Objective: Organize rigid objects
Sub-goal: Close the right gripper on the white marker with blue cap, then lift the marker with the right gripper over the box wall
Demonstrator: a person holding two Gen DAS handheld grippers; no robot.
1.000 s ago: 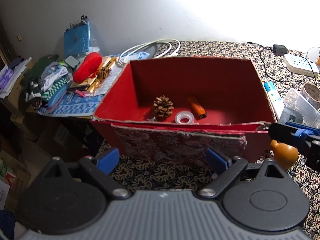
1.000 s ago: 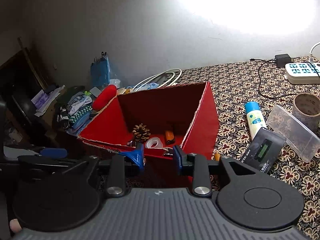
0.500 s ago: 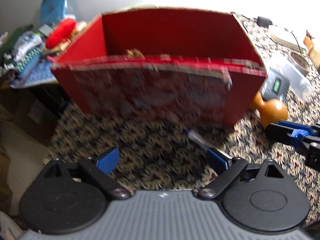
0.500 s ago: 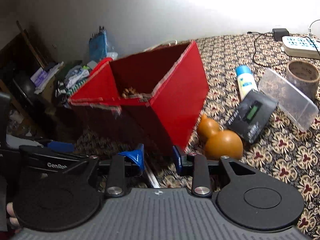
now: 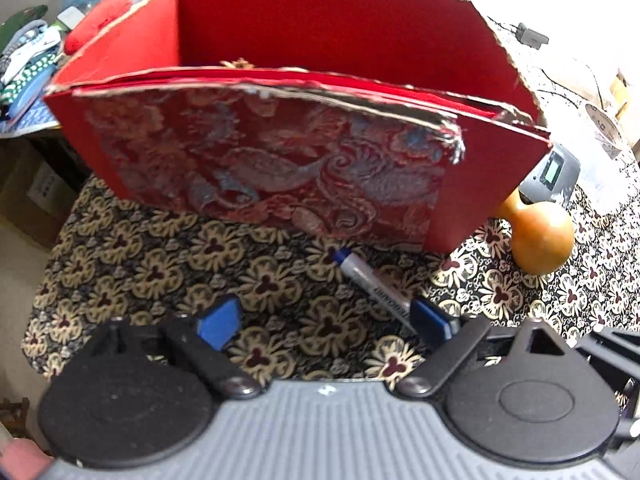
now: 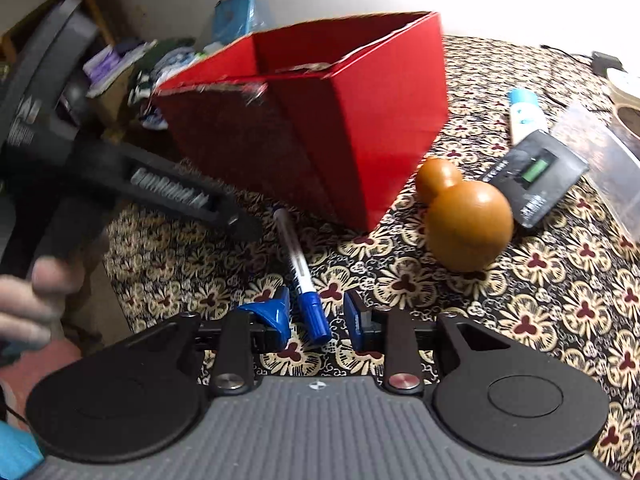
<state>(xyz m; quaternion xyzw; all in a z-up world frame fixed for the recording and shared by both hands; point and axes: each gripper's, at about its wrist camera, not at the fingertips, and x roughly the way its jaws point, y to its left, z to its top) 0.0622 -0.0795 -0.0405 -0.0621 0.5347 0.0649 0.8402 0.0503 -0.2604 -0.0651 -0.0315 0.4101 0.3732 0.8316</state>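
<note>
rigid objects lie scattered on the desk (image 6: 560,320), whose flowered cloth carries everything, and we take them from biggest to smallest. largest is the red box (image 5: 304,40), open at the top and standing at the far middle, presumably the place where the pieces are gathered; something brown just peeks over its near rim. beside its right corner rests the orange gourd (image 6: 466,220), touching the cloth and close to the box wall, with a dark device with a small screen (image 6: 534,174) just behind it. smallest is the marker pen (image 6: 300,272), lying loose in front of the box with its blue cap toward us.

our right gripper (image 6: 316,316) points down at that cap: its jaws are narrowing around it, the cap between them, though the pads do not appear to press on it. our left gripper (image 5: 328,320) hangs over the pen's other end, jaws spread wide but closing, nothing between them. we judge the pen is the next piece for the box.
</note>
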